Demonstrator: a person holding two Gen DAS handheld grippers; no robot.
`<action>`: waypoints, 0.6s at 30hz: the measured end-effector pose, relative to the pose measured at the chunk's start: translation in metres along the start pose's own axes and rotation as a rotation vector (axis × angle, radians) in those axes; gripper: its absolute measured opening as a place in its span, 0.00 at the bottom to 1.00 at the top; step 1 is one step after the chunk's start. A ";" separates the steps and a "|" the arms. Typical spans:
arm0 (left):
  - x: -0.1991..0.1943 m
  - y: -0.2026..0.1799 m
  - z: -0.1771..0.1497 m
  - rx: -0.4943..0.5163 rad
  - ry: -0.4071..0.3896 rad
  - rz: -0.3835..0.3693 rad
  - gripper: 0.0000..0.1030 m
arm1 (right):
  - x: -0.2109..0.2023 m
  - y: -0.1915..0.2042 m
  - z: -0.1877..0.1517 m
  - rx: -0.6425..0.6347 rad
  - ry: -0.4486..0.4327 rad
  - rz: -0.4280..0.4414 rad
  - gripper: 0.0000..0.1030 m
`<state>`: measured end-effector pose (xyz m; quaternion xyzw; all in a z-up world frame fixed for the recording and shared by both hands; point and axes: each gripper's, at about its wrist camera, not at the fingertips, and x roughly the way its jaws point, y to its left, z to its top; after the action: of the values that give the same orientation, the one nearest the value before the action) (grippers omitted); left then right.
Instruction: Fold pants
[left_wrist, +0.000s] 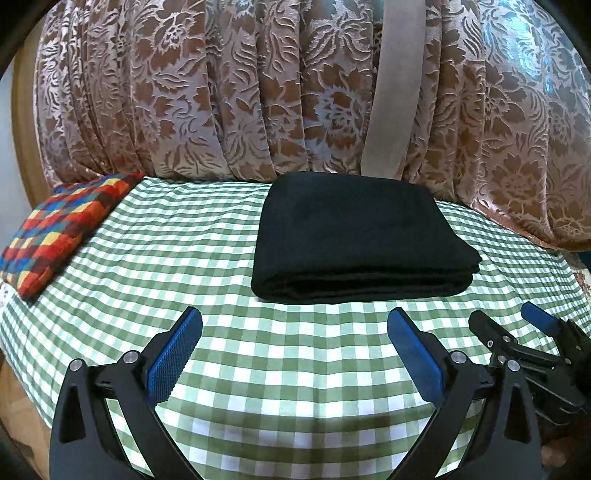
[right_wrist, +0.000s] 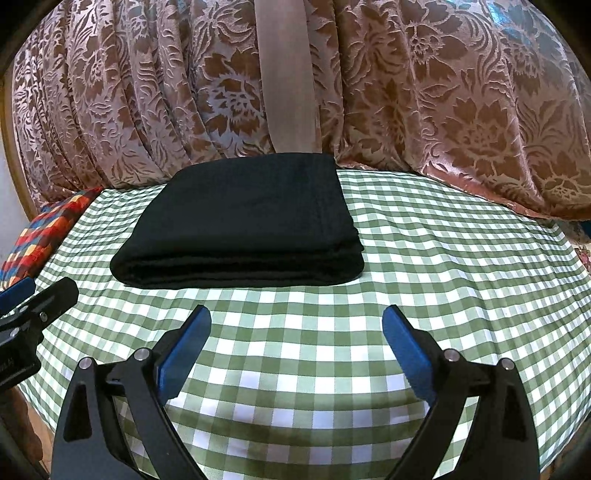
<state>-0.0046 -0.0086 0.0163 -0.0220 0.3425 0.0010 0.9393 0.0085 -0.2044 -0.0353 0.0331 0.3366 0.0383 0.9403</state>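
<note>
The black pants (left_wrist: 354, 232) lie folded into a thick rectangular stack on the green-and-white checked cloth (left_wrist: 177, 236), near its far edge. They also show in the right wrist view (right_wrist: 243, 221). My left gripper (left_wrist: 294, 319) is open and empty, a short way in front of the stack's near folded edge. My right gripper (right_wrist: 297, 317) is open and empty, in front of the stack and slightly to its right. The right gripper also shows at the right edge of the left wrist view (left_wrist: 506, 325); the left gripper shows at the left edge of the right wrist view (right_wrist: 40, 291).
A multicoloured patchwork cushion (left_wrist: 62, 229) lies at the table's far left corner. A brown floral curtain (left_wrist: 258, 92) with a plain beige band (left_wrist: 395, 85) hangs right behind the table. The cloth (right_wrist: 461, 258) drops over the table's near edge.
</note>
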 end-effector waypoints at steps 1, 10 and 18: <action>0.000 0.000 0.000 0.001 -0.001 0.004 0.96 | 0.000 0.000 0.000 0.000 0.000 0.001 0.91; -0.002 0.003 -0.001 -0.002 -0.009 0.012 0.96 | 0.001 0.002 -0.001 0.004 0.008 0.005 0.91; -0.008 0.004 -0.001 -0.004 -0.021 0.016 0.96 | -0.005 0.004 0.000 -0.005 -0.005 0.010 0.92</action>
<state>-0.0116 -0.0047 0.0208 -0.0214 0.3326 0.0093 0.9428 0.0044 -0.2009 -0.0322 0.0325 0.3339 0.0436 0.9410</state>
